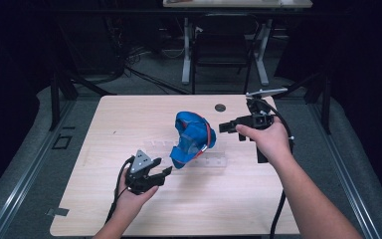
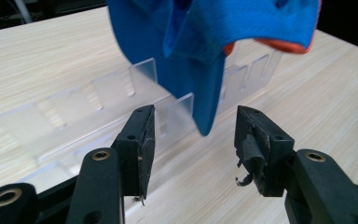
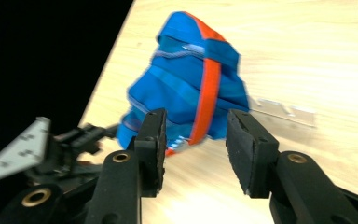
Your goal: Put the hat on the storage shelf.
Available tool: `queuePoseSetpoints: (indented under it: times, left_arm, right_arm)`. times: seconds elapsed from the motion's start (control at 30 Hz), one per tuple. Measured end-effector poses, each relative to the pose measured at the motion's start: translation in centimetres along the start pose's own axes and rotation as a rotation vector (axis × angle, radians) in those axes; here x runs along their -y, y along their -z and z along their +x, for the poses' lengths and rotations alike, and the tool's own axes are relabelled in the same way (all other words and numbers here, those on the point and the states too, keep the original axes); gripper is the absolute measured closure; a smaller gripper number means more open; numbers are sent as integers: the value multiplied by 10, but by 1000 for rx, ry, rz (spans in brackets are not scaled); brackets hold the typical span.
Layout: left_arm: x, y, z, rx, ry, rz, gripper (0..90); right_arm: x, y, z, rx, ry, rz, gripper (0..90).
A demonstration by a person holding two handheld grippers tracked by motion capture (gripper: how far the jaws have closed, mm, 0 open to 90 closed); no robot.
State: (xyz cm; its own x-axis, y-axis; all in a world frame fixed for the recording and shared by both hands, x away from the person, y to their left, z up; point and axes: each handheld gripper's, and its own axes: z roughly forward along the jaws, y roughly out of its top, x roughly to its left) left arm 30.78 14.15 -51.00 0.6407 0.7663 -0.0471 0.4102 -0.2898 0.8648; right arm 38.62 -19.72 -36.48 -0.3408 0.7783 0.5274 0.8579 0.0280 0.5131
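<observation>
The blue cloth (image 1: 192, 138) is sitting bunched at the frame's centre, draped over a clear rack (image 1: 214, 160). It is looking soft, light and floppy; pinching the orange-trimmed hem should be holding best. The left gripper (image 1: 165, 172) and right gripper (image 1: 225, 127) are both gaping, holding nothing.

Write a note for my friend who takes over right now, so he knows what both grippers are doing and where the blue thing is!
Left hand-held gripper: open, empty, jaws just short of the blue cloth's lower tip.
Right hand-held gripper: open, empty, aimed at the cloth from the other side.
Blue cloth with orange trim: bunched up on the clear plastic rack, mid-table.
Done: nothing gripped yet.
Left: probably grip the cloth with both grippers; where it goes afterwards is unclear.
</observation>
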Motion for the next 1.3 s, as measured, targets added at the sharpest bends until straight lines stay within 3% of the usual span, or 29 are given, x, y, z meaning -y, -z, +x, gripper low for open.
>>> queuePoseSetpoints:
  times: [0.07,0.13,0.37,0.47,0.6,0.63,0.7,0.77,0.83,1.1,1.3]
  left_arm:
    - [2,4,2,-28,3,17,469]
    - [5,8,6,-29,10,17,470]
    - [13,18,17,-20,31,34,477]
    - [19,26,23,-19,43,45,478]
    - [26,33,28,-25,51,57,478]
    - [28,34,30,-31,49,67,478]
    - [32,37,33,-38,55,69,477]
    - [37,41,38,-42,68,72,477]
    - [42,43,41,-52,82,71,477]
    - [56,52,54,-85,105,61,471]
    - [69,52,66,-111,140,80,471]
  right_arm:
    - [3,2,-1,44,20,5,552]
    - [6,4,-2,78,40,1,555]
    - [18,8,-7,109,61,22,562]
    - [31,7,-13,170,77,48,553]
    - [44,8,-22,187,82,44,531]
    - [46,9,-23,216,87,66,531]
    - [53,12,-24,256,117,42,530]
    - [61,14,-27,239,108,19,530]
    - [68,15,-28,271,123,20,531]
    - [97,11,-40,266,120,27,530]
    - [118,4,-49,273,131,3,527]
